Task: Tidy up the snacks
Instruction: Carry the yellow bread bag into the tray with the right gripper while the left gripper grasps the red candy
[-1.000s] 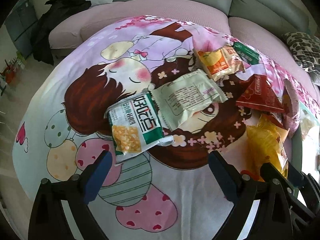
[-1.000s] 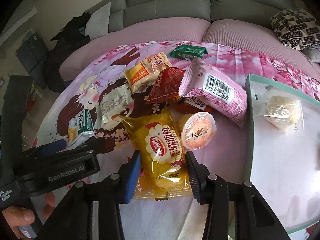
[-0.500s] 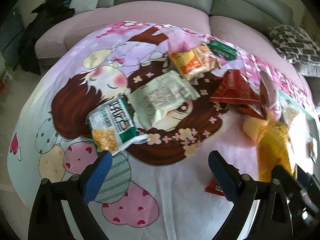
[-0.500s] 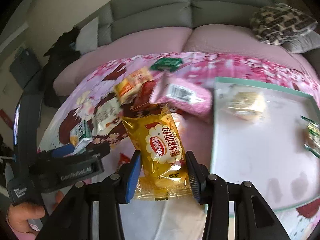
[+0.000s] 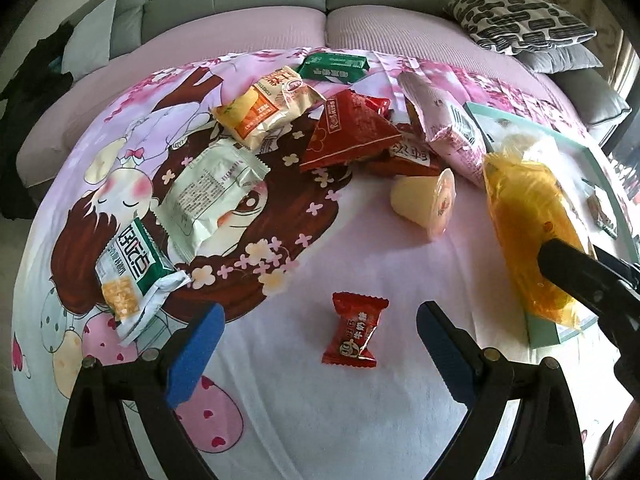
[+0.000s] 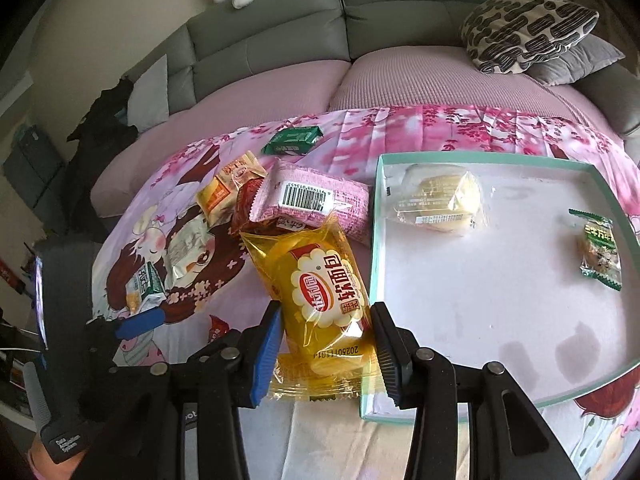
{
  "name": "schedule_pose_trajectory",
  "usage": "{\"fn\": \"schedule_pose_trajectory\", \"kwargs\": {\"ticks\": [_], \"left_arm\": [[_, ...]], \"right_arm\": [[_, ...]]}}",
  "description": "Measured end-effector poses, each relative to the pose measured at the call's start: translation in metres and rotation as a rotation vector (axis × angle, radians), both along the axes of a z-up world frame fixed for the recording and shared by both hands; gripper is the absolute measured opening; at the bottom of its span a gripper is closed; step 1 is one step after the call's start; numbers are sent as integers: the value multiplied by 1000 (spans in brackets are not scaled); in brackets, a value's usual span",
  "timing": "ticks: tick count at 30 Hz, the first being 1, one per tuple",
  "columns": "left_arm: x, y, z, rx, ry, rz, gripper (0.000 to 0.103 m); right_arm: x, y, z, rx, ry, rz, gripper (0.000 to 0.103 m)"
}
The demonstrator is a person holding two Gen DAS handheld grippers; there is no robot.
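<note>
Both grippers tilt steeply down over a cartoon-printed pink cloth (image 5: 304,412). The left gripper (image 5: 316,336) hangs with its blue-padded jaws spread wide and empty, a small red candy (image 5: 354,330) lying on the cloth between its fingertips. The right gripper (image 6: 326,334) is clamped on a yellow bread packet (image 6: 320,292), lifted clear of the cloth beside the near left corner of a teal-rimmed tray (image 6: 374,216). Farther off, other snack packets (image 5: 352,132) lie heaped on the cloth, with a grey sofa (image 6: 360,20) behind.
</note>
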State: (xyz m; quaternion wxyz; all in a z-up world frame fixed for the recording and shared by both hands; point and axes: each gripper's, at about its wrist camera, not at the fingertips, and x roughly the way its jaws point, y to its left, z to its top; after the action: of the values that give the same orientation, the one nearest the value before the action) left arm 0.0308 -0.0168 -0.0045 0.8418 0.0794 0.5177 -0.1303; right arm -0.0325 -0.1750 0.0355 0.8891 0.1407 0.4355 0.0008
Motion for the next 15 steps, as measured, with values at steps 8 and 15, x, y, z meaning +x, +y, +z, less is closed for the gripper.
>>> {"fn": "schedule_pose_trajectory", "kwargs": {"ticks": [8,15], "left_arm": [[-1,-2,-4,-15,33,-21,45],[-4,-2,-1,-60,29,-39,25]], "right_arm": [[-1,-4,1,9,-2,-11,47],[-2,-7,2,20,-9,-15,47]]}}
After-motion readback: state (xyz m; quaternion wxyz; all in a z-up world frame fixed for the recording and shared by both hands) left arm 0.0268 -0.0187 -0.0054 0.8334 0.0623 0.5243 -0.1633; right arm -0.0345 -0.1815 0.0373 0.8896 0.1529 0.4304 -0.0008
